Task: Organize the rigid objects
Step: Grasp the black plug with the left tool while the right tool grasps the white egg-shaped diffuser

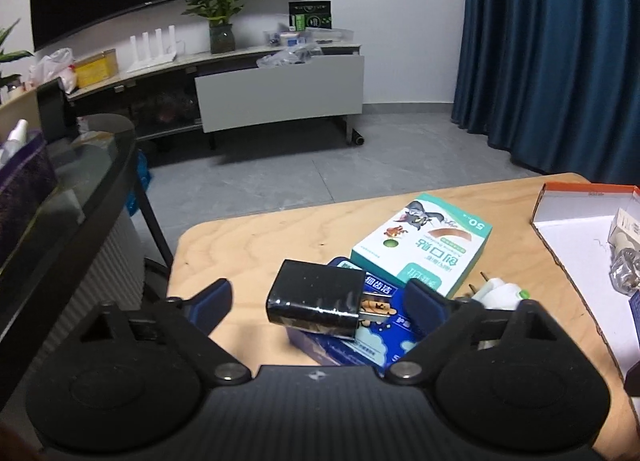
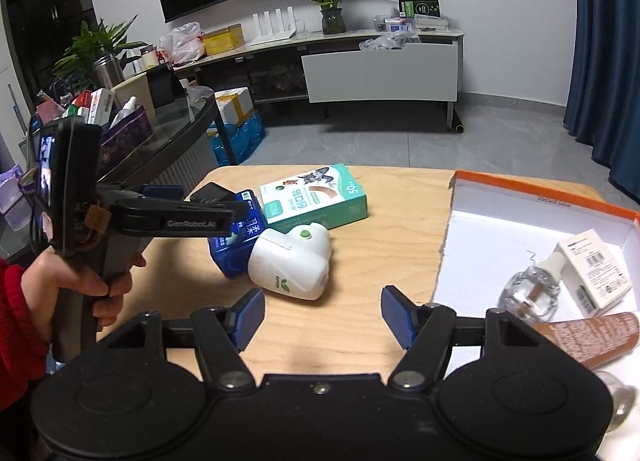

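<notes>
The left gripper (image 1: 320,301) is spread around a black charger (image 1: 316,303), its pads not touching it. The right gripper (image 2: 322,319) is held released above the table (image 2: 360,261).

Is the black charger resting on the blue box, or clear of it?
Touching. In the left wrist view the black charger lies on top of the blue box, its lower edge and metal prongs meeting the box's printed face with no gap visible.

My right gripper (image 2: 322,317) is matte black with ribbed blue pads (image 2: 396,315) and silver pivot screws; my sleeve (image 2: 16,325) is red.
</notes>
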A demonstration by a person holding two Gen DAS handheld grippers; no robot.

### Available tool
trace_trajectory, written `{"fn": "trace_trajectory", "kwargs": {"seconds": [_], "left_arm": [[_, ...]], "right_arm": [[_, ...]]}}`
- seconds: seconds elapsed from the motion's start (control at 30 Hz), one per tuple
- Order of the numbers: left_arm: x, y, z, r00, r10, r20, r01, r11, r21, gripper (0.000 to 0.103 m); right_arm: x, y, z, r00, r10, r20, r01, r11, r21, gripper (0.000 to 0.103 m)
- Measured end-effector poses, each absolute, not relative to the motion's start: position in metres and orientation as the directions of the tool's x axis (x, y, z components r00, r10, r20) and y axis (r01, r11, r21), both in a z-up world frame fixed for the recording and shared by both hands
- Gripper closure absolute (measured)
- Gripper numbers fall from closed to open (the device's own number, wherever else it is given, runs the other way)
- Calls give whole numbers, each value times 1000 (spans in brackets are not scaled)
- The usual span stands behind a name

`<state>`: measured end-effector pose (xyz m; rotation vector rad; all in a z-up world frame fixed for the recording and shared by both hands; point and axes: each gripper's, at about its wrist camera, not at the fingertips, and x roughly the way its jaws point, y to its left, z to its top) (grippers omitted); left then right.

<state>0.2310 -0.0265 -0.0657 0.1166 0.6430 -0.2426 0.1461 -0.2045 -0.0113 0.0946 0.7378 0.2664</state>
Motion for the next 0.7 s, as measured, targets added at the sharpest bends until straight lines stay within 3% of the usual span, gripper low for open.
{"fn": "trace_trajectory", "kwargs": {"seconds": [0.07,0.13,0.47,0.7], "left_arm": [[234,-24,-68,768,-226,-600,281,960,-2,25],[234,-23,-68,768,-252,-589,298,954,-20,39],[220,-14,-55,783,-247,-570,265,963,-53,40],[206,-6,-42,797,-219,-563,223,973,-63,40]], "right_arm": [[150,-200,-14,707,276,-651,-210,961,179,25],[154,-196,-16,708,278,-650,-208,961,183,25],[184,-167,-30,692,290,-661,-190,957,221,16],[215,-147,-48,675,213,-706,-158,977,143,8]]}}
